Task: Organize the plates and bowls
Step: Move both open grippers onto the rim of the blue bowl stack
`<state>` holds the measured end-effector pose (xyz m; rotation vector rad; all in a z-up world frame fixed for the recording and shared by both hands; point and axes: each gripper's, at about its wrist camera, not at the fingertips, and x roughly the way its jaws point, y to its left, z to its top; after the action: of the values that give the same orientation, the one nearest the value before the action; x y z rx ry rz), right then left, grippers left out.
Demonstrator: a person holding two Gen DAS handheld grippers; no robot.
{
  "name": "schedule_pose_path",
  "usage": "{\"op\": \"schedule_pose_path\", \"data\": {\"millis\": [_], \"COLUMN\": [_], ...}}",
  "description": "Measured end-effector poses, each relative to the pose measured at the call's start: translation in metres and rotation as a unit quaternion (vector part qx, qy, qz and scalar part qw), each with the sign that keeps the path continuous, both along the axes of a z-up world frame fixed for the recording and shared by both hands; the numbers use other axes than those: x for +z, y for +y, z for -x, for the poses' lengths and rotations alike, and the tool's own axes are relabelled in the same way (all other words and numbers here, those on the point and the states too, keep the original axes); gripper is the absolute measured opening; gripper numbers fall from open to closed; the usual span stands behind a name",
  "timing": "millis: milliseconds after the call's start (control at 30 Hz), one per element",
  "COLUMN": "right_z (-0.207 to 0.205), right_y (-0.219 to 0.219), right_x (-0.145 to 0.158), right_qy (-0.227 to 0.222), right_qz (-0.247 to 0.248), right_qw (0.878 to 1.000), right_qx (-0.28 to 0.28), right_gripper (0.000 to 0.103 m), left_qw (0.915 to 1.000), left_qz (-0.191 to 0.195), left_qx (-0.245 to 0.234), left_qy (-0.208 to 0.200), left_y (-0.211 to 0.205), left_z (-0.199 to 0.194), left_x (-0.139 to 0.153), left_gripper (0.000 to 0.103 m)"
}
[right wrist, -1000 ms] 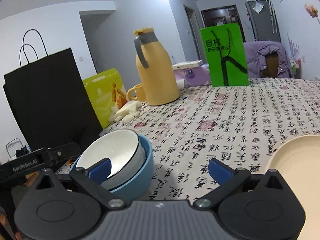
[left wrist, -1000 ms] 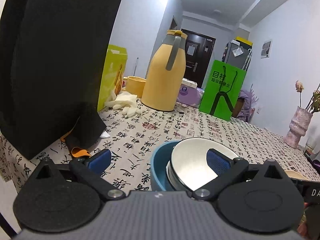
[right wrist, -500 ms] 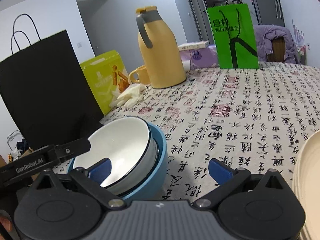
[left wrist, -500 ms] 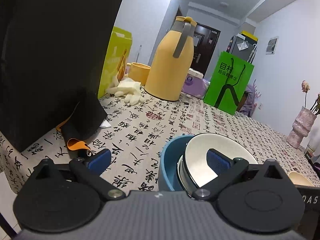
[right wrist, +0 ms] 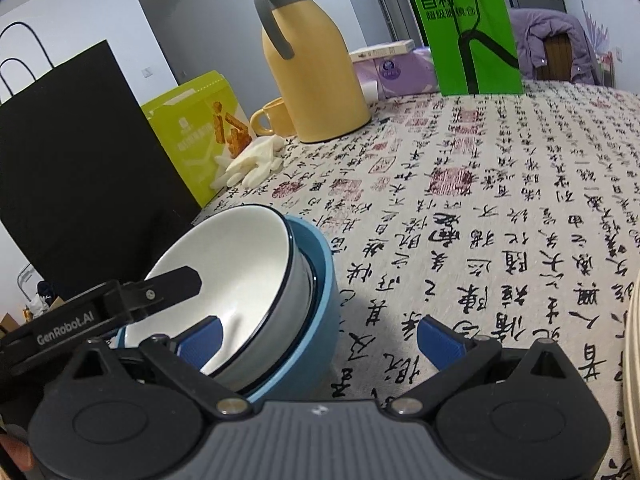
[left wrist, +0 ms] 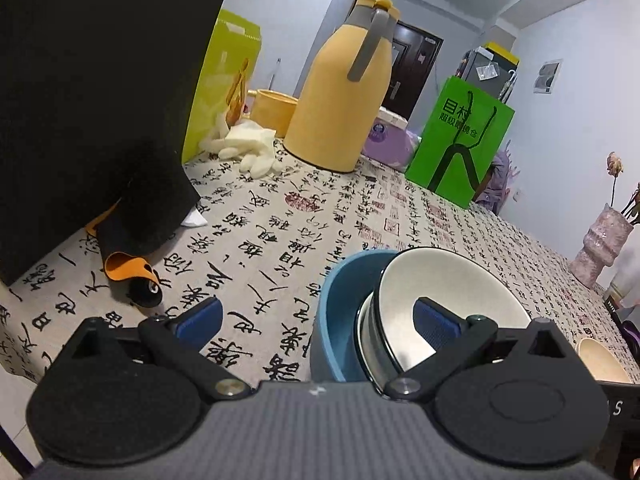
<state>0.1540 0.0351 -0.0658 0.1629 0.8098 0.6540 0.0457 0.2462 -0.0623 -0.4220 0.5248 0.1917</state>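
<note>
On the patterned counter [right wrist: 500,200], both wide-open tools, left [left wrist: 316,320] and right [right wrist: 318,340], have closed in on the nested white bowl [right wrist: 224,264] and blue bowl [right wrist: 320,280]; stacking looks done.

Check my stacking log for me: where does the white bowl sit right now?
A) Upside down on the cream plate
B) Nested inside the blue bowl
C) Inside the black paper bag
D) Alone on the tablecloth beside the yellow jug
B: in the right wrist view the white bowl sits tilted inside the blue bowl, whose rim shows around its far side.
</note>
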Motion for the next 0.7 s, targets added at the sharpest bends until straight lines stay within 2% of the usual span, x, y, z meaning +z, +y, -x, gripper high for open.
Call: {"op": "schedule_pose_path", "data": {"millis": [267,567,700], "right_z": [-0.015,-0.022,-0.026], "right_y": [-0.001,0.002,-0.003], "right_x": [-0.01,-0.01,-0.01], "right_qy": [0.044,0.053,0.066], "right_qz": [-0.018,-0.022,-0.037], "right_qw": [0.999,0.998,0.997], "right_qx": [0.008,0.009,0.002], "right_gripper": [0.103,0.103,0.103], "left_qw": [0.9993,0.9951,0.9947], "left_qz": [0.034,0.079,0.078], "left_qx": [-0.006,-0.019,-0.022], "left_qy": [0.017,0.057,0.064], "left_y": [0.007,0.015,0.015], "left_z": [-0.009,-0.023,-0.025], "left_x": [-0.005,-0.015,-0.015], "left_gripper": [0.103,0.103,0.103]}}
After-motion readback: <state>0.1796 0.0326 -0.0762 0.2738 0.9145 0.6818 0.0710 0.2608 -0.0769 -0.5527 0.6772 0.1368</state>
